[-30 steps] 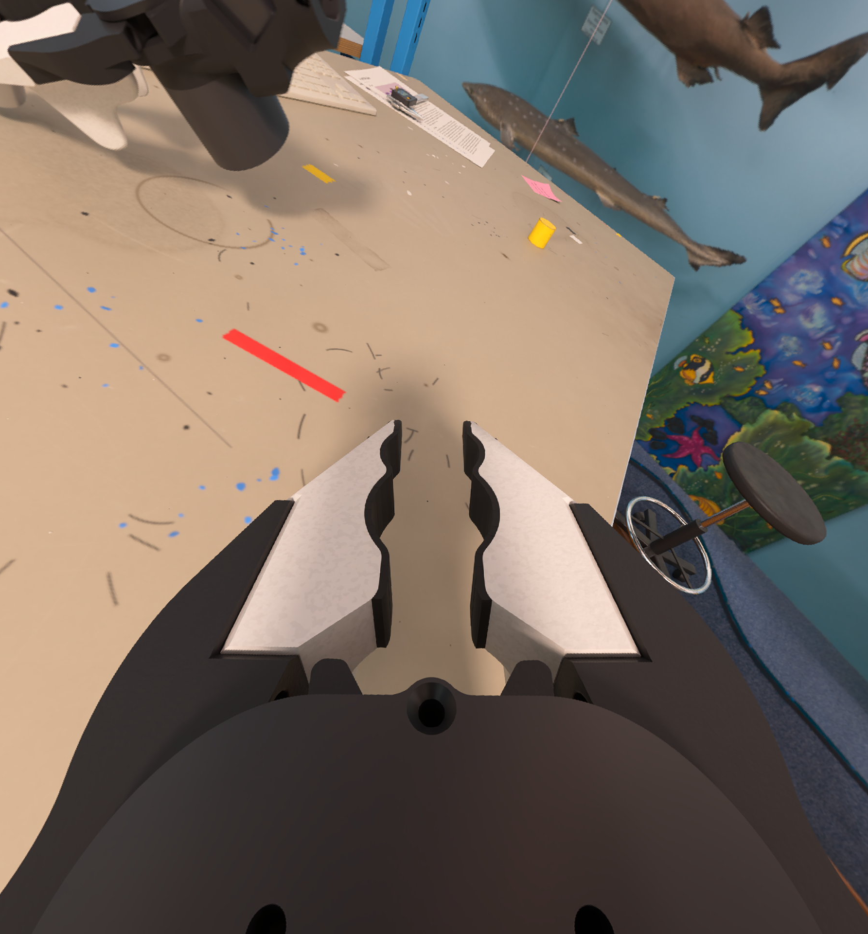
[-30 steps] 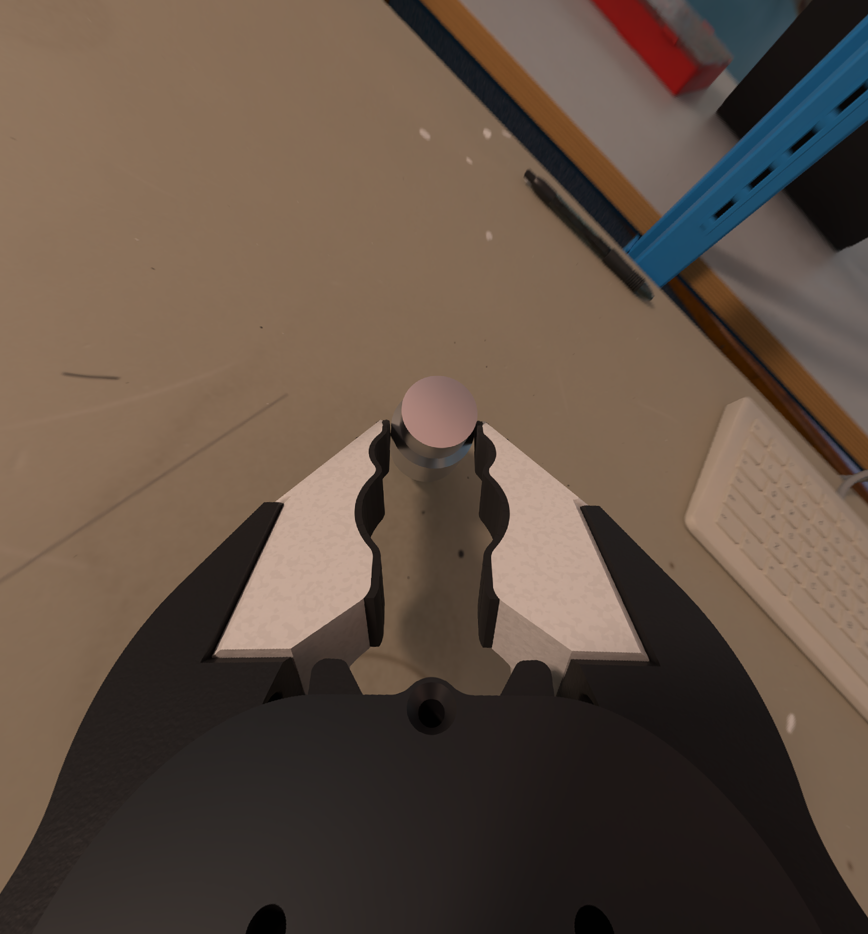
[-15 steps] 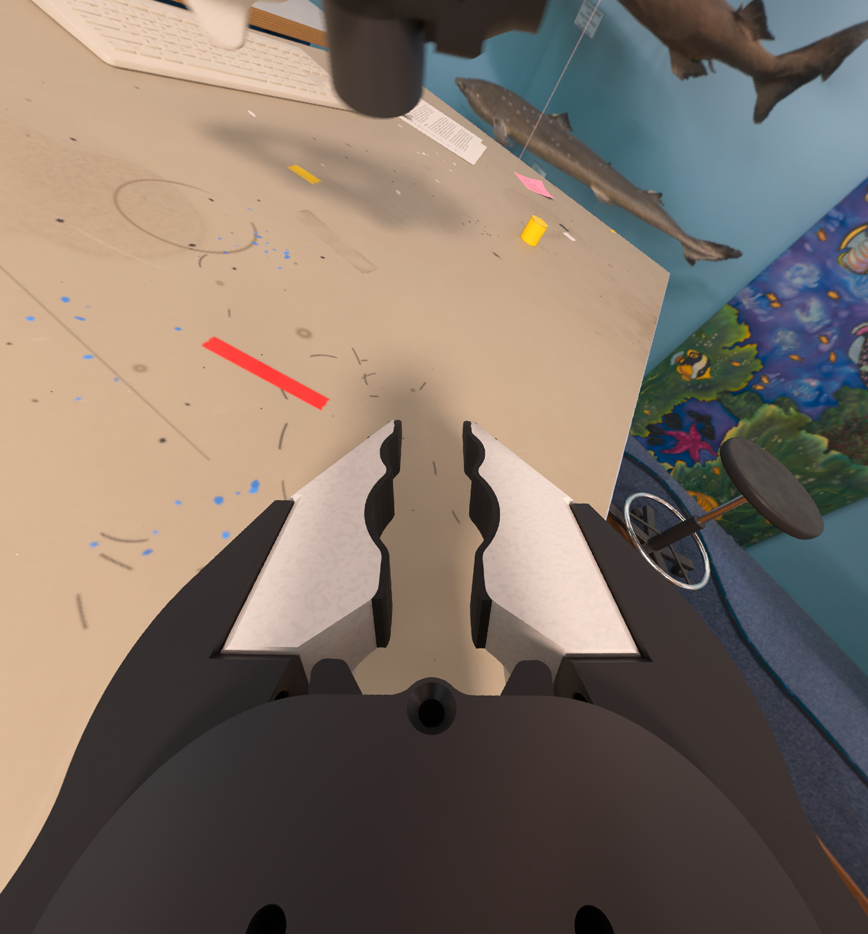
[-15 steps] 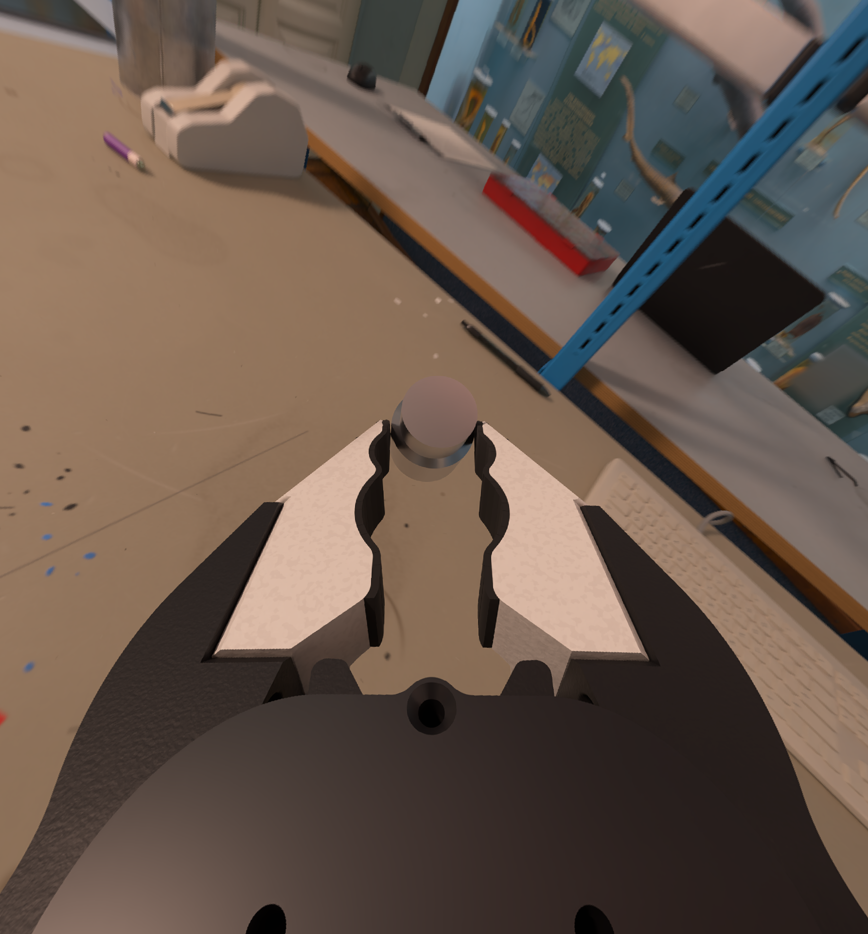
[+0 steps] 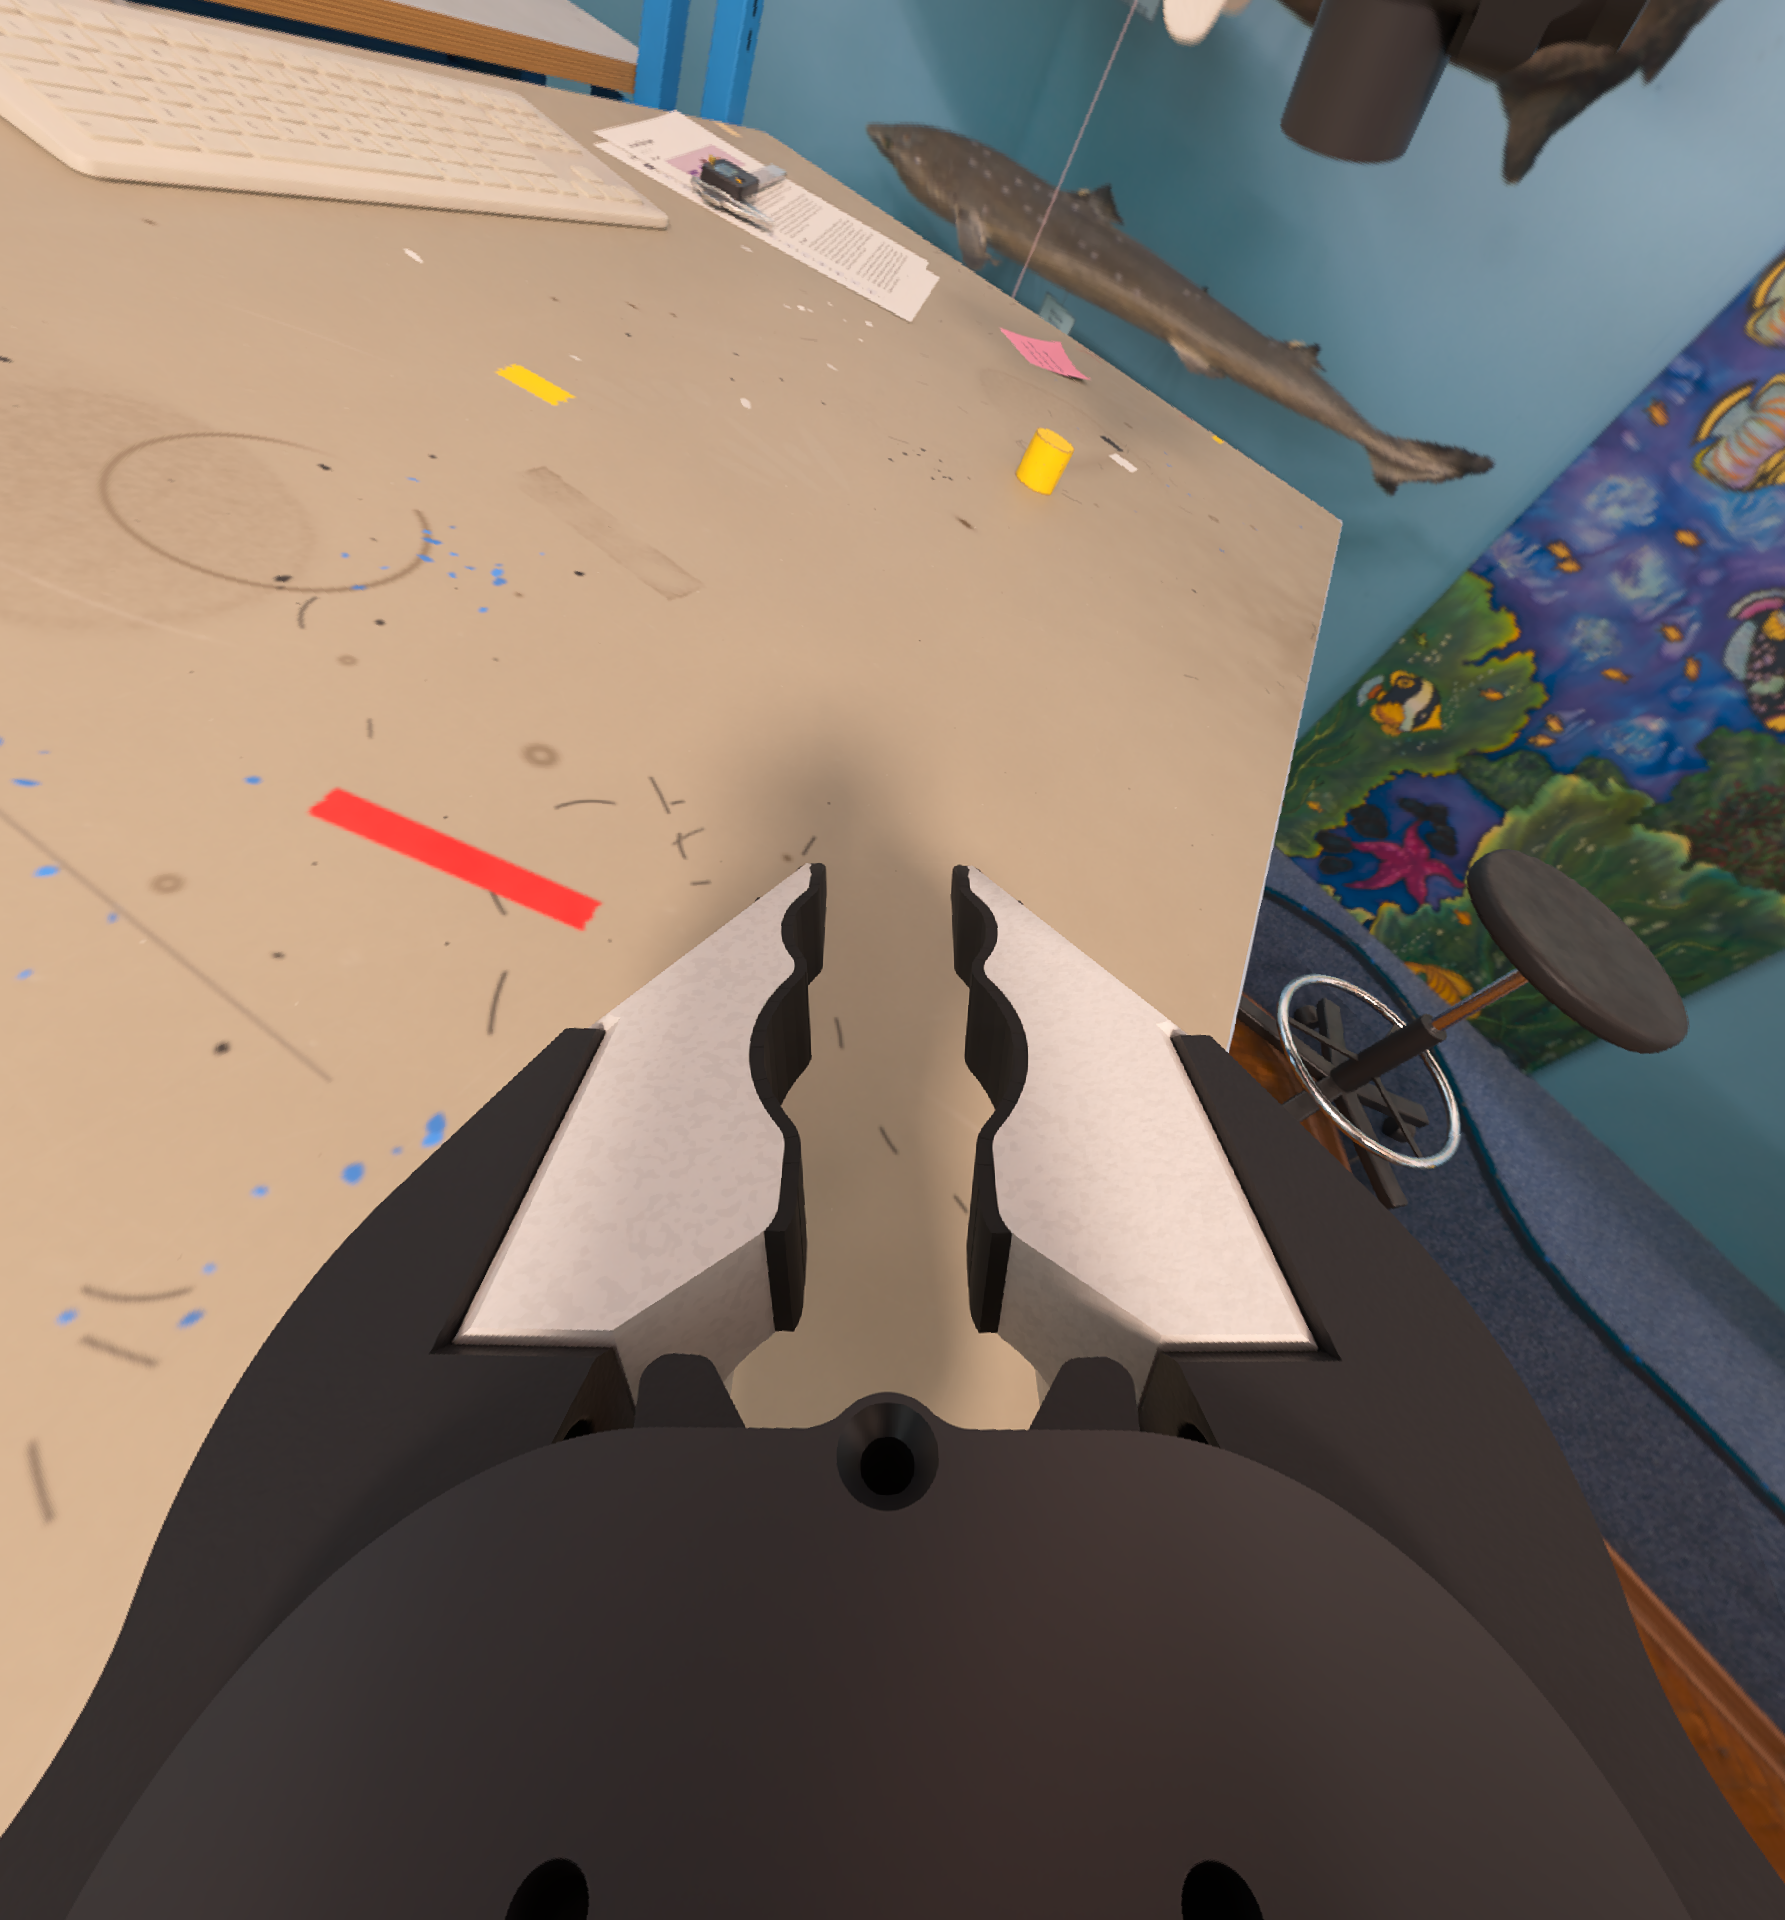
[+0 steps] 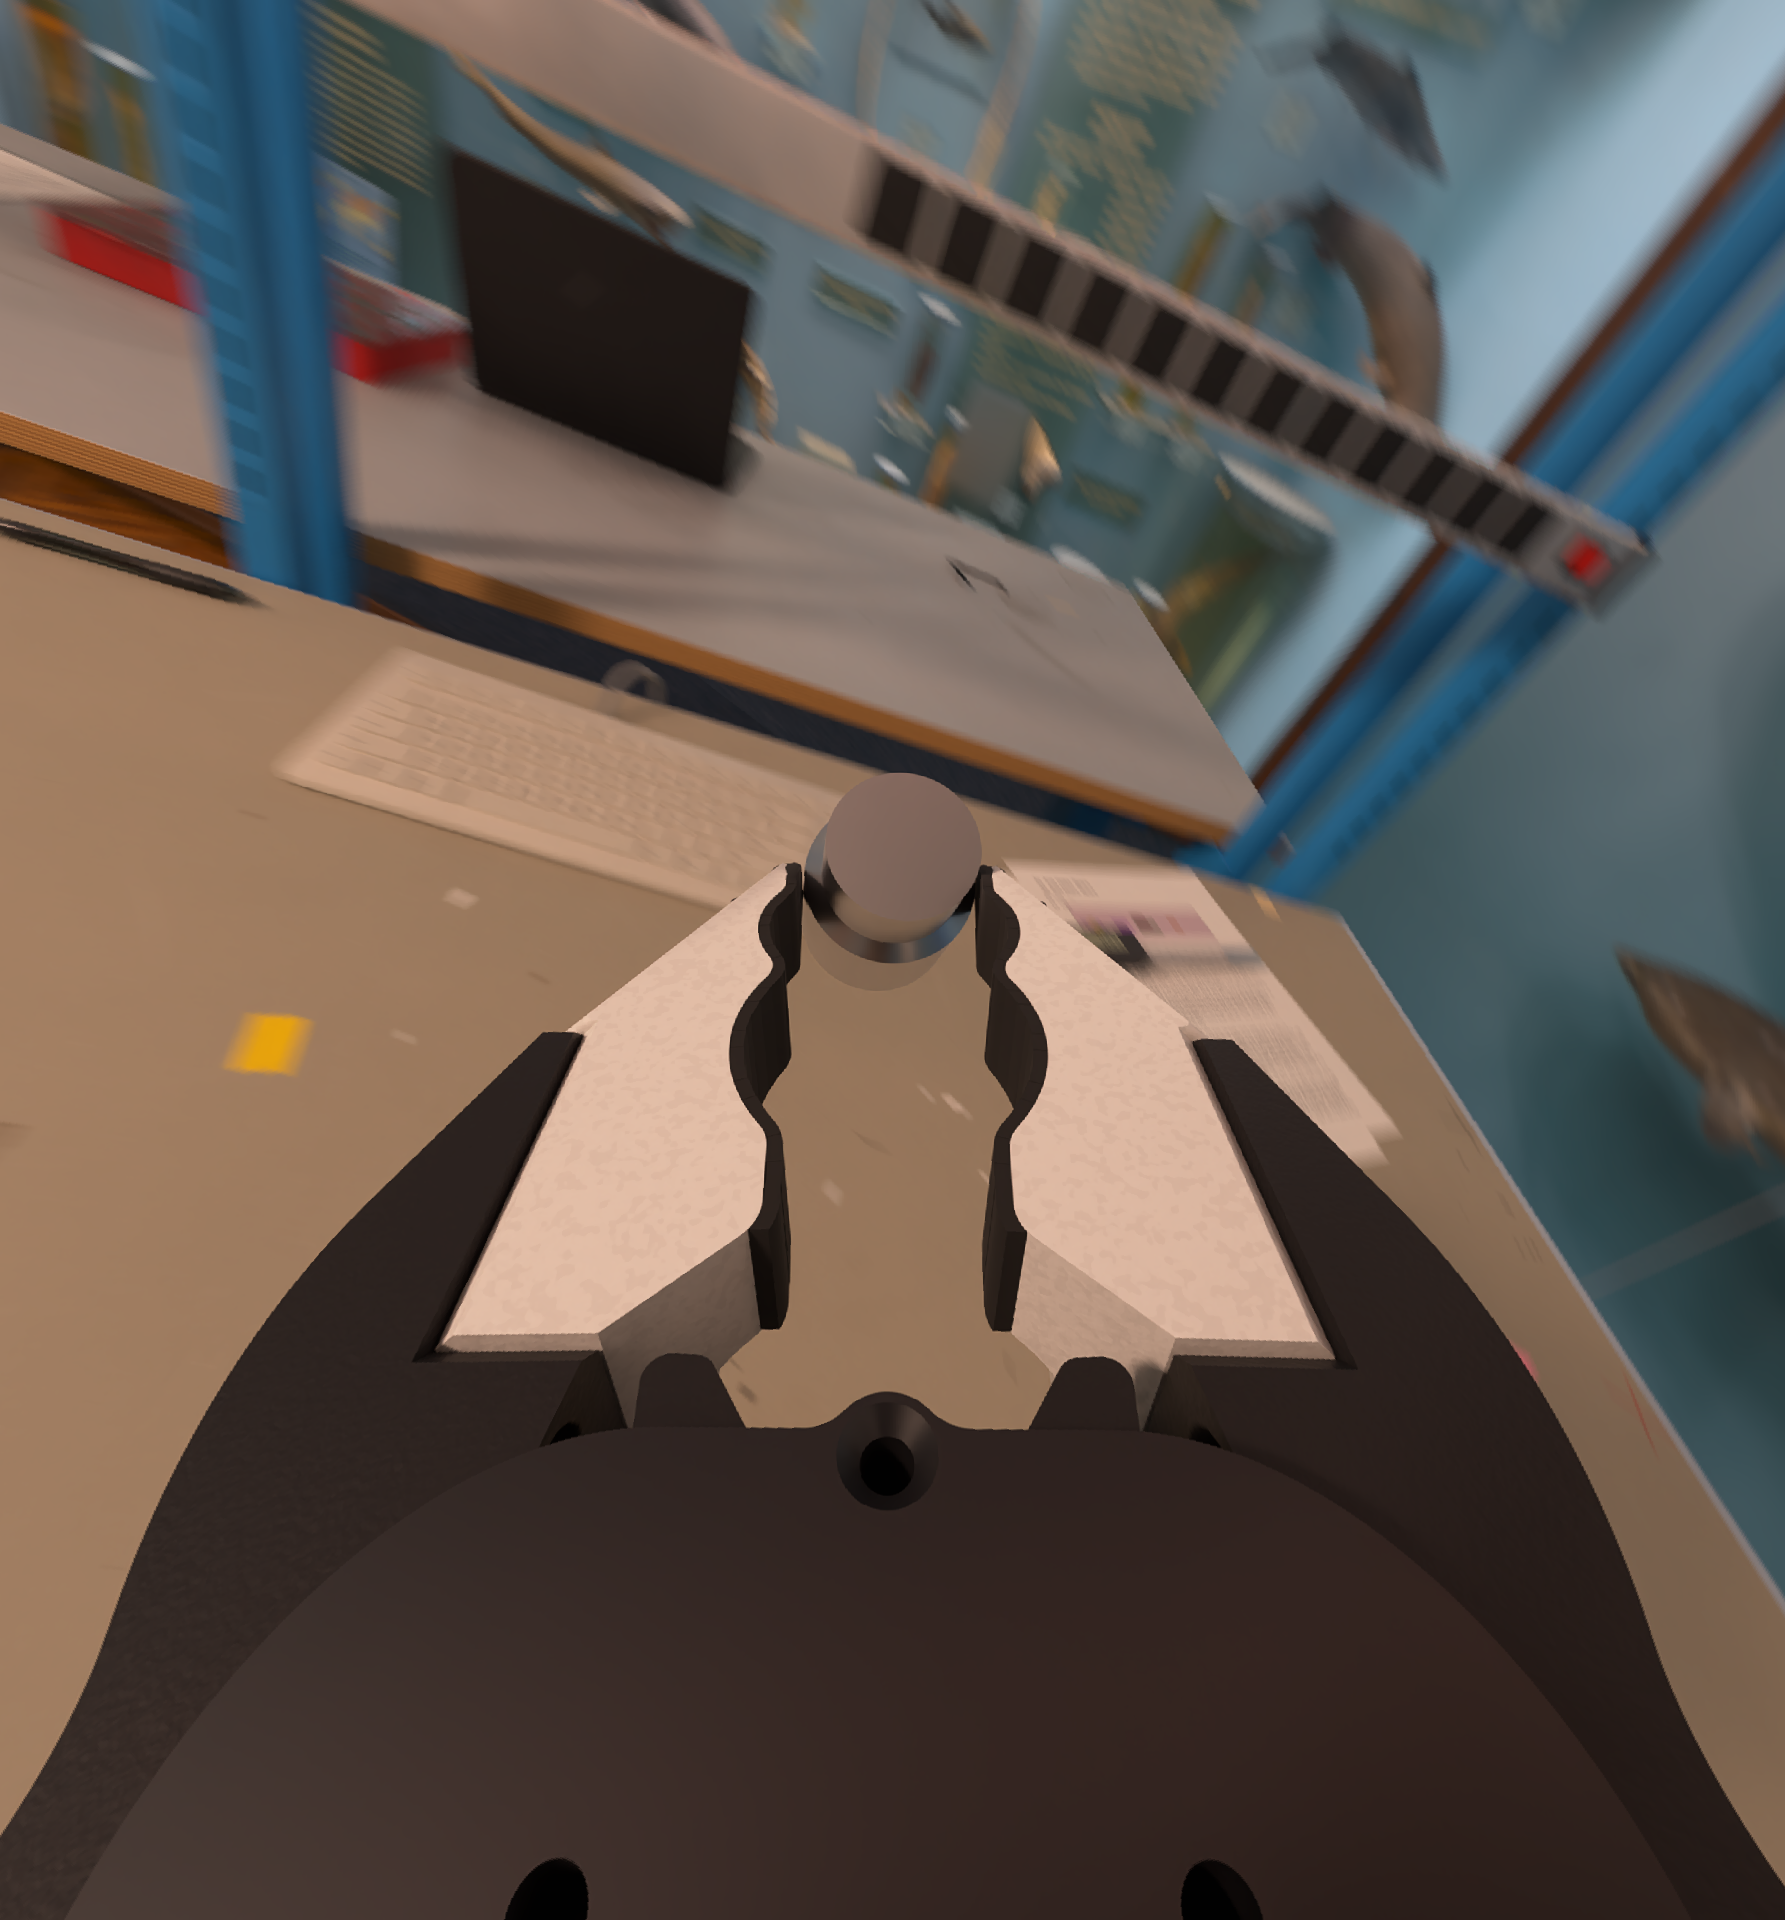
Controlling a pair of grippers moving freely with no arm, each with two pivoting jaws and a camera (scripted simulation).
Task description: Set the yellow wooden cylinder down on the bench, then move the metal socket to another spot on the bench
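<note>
The yellow wooden cylinder (image 5: 1044, 460) stands upright on the tan bench (image 5: 867, 582), near its far right corner. My left gripper (image 5: 888, 883) is open and empty, low over the bench near its right edge, well short of the cylinder. My right gripper (image 6: 888, 883) is shut on the metal socket (image 6: 903, 862), a grey cylinder pinched at the fingertips and held above the bench. The socket also shows in the left wrist view (image 5: 1361, 88), high at the top right, above the bench. The right wrist view is blurred by motion.
A white keyboard (image 5: 275, 114) lies at the back of the bench, with a printed sheet (image 5: 826, 229) and a pink note (image 5: 1044, 353) beside it. Red tape (image 5: 452, 857) and yellow tape (image 5: 535, 384) mark the surface. A stool (image 5: 1574, 951) stands beyond the right edge.
My right gripper has lifted the socket and swung it rightward across the bench, from over the bare surface to past the keyboard. My left gripper has stayed open and nearly still.
</note>
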